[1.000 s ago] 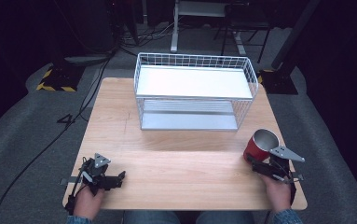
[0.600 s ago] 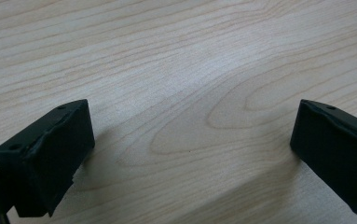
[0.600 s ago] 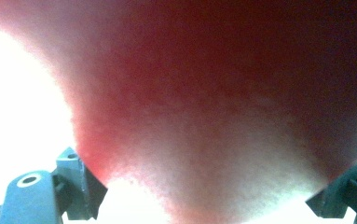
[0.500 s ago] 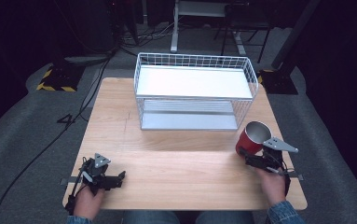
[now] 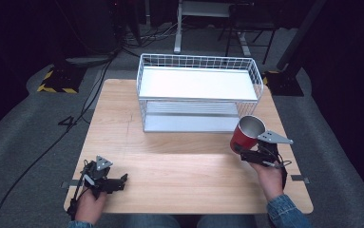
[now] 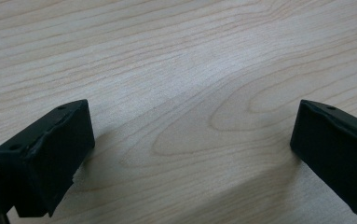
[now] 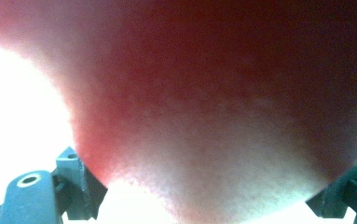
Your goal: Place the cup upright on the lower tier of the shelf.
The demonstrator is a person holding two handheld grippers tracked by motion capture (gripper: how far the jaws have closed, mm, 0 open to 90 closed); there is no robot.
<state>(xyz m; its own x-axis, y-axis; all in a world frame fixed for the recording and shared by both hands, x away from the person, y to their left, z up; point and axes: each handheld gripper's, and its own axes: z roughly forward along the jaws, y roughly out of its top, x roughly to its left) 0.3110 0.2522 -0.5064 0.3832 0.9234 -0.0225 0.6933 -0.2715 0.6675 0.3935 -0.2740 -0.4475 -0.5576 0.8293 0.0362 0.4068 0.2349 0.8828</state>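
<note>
Red cup sits pinched in our right gripper, tilted above the desk beside the wire rack, likely bound there; our left gripper rests spread.

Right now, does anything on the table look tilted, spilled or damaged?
Only the red cup is tilted: the right gripper holds it off the table, mouth leaning toward the white wire rack. Nothing looks spilled or broken.

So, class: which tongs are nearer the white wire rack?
Right. The right tongs, gripping the red cup, sit just before the white wire rack; the left tongs rest at the table's near edge.
</note>
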